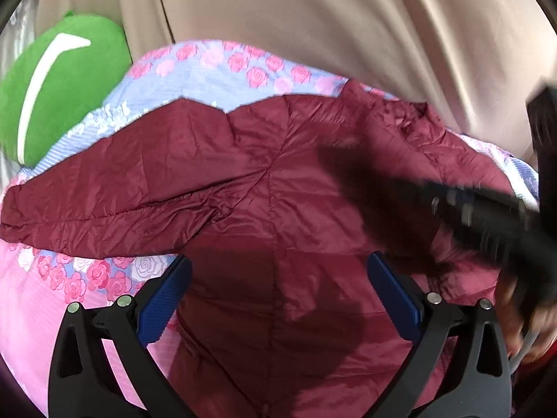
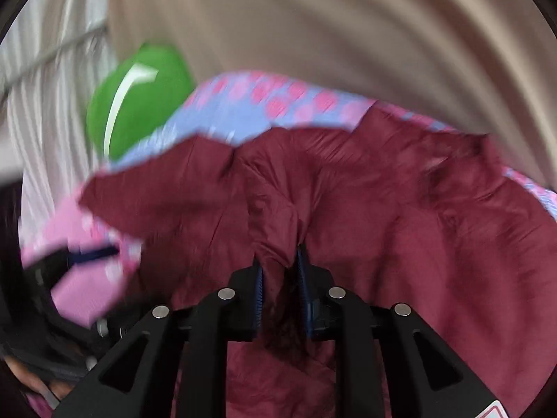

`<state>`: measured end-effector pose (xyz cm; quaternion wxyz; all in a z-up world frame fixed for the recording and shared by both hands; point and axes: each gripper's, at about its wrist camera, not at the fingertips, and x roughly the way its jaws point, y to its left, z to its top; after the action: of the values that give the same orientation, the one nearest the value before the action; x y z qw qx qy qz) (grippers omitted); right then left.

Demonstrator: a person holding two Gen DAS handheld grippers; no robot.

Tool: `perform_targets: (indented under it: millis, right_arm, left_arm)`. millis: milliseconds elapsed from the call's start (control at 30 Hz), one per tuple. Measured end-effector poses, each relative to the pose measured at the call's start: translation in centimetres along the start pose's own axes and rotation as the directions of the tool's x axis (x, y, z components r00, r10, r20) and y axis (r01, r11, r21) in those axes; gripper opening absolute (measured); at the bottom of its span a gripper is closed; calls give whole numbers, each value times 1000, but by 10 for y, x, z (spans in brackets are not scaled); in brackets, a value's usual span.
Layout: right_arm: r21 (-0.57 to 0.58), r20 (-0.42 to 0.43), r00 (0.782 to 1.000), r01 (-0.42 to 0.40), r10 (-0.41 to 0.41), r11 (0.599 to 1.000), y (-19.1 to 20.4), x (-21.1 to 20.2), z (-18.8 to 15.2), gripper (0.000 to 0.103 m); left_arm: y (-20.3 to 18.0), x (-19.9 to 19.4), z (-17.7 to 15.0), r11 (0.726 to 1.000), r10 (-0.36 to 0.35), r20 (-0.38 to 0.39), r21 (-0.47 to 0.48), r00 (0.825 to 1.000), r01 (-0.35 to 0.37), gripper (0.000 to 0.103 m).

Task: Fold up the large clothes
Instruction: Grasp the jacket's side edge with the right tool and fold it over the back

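A maroon quilted jacket [image 1: 271, 174] was spread across a bed covered by a pink and lilac rose-print bedspread [image 1: 222, 69], one sleeve stretched out to the left. The left tool [image 1: 278, 299] was held wide open above the jacket's lower part, with nothing gripped. The right tool [image 2: 280, 271] was closed on a bunched fold of the jacket, the fabric pinched between its blue pads [image 2: 258, 296]. A green cushion [image 1: 59, 90] was seen beside the bedspread, before a beige curtain [image 1: 348, 21].

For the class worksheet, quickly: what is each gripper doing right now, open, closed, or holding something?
Left gripper: open, over the maroon jacket, holding nothing.
Right gripper: closed on a bunched fold of the maroon jacket.
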<state>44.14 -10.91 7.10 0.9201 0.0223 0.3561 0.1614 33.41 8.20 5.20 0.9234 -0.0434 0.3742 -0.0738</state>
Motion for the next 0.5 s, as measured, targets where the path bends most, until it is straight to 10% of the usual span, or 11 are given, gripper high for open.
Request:
perform_targets:
  millis: [167, 400, 467, 500]
  right_arm:
    - [39, 156, 988, 8, -14, 999, -31, -77, -21, 68]
    - [398, 166, 913, 285, -374, 872, -179, -179, -77, 73]
    - [476, 123, 902, 312, -414, 822, -213, -187, -98, 74]
    - [498, 106, 902, 317, -420, 807, -222, -187, -105, 74]
  left_arm:
    - [13, 17, 4, 995, -86, -42, -56, 995, 84, 98]
    - [-4, 71, 13, 973, -219, -182, -111, 959, 202, 97]
    - [-16, 81, 17, 972, -230, -189, -93, 955, 216, 80]
    - [-22, 85, 19, 966, -257, -201, -82, 945, 245, 54]
